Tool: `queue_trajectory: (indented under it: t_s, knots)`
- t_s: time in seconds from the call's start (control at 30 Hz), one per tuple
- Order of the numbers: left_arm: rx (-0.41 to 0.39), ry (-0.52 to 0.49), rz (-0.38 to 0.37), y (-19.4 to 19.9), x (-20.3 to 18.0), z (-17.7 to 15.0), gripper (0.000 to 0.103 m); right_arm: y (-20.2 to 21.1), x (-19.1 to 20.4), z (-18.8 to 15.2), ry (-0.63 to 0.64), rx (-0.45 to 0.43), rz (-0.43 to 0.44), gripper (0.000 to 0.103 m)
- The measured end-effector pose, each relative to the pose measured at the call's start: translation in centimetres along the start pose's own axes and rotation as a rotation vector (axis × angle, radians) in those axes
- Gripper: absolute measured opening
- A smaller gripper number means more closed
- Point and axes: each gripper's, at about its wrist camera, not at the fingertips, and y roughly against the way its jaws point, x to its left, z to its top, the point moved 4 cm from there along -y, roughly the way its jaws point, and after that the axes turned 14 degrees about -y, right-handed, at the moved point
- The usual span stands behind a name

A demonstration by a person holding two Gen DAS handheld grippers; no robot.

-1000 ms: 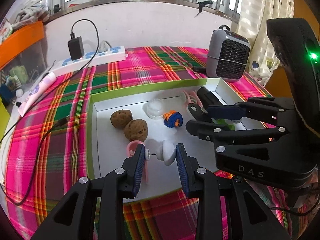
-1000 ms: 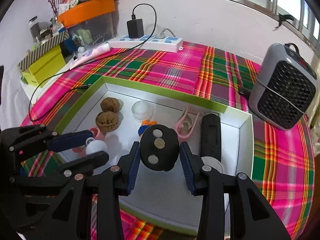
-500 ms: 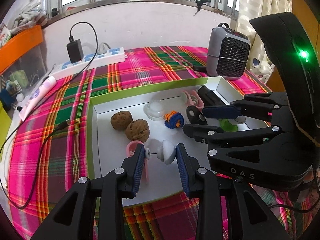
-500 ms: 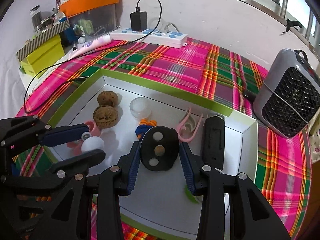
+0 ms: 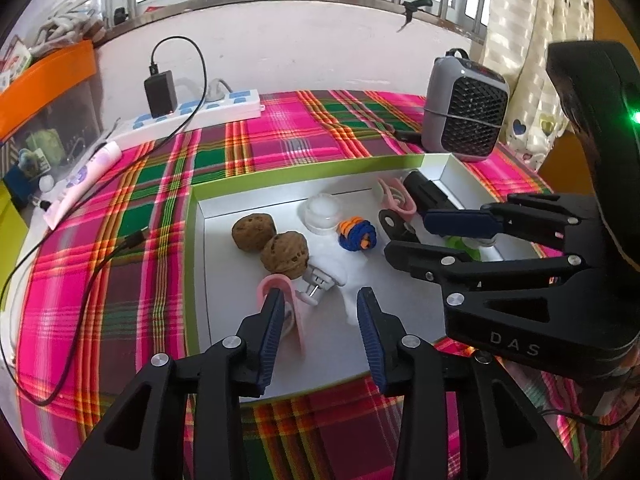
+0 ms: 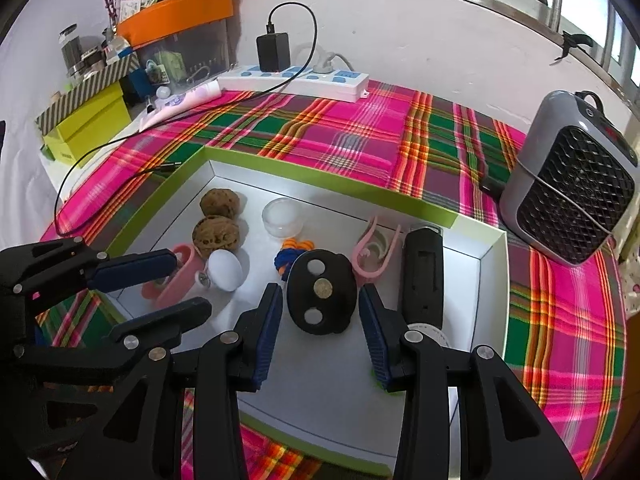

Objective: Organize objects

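The white knob (image 5: 320, 280), a small plug-like piece with a metal pin, lies blurred on the floor of the green-edged tray (image 5: 192, 248) in the left wrist view, just past the tips of the left gripper (image 5: 318, 304), whose jaws have just been opening and now stand apart with nothing pressed between the blue pads. A pink clip (image 5: 280, 292) sits at the knob's nine o'clock, touching the left pad, and two walnuts (image 5: 272, 246) rest at its eleven o'clock. Further up the tray at twelve o'clock are a clear round cap (image 5: 322, 212) and a blue-and-orange knotted toy (image 5: 358, 234). The right gripper (image 5: 404, 236) reaches in from three o'clock over the tray. The tray sits on a pink and green plaid counter (image 5: 280, 136). In the right wrist view, the right gripper (image 6: 320, 308) holds a black oval disc (image 6: 322, 298) with three round spots between its pads, jaws moderately wide around it. The white knob (image 6: 226, 270) lies in the tray at the disc's nine o'clock, between the left gripper's (image 6: 188, 284) fingers, apart from them. At the disc's two o'clock lie a second pink clip (image 6: 376, 254) and a black remote (image 6: 422, 276); a grey fan heater (image 6: 572, 184) stands outside the tray at two o'clock.
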Motion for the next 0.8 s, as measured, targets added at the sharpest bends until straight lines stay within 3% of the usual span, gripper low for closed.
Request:
queue_trajectory:
  t_s: [0.4, 0.8]
  knots:
    - [-0.029, 0.037, 0.038, 2.6, -0.7, -0.6, 0.037, 3.9, -0.1, -0.9, -0.082, -0.085, 0.018, 0.041]
    - [-0.028, 0.079, 0.099, 5.6, -2.6, -3.7, 0.038, 6.6, -0.2, -5.3, -0.161, -0.102, -0.014, 0.042]
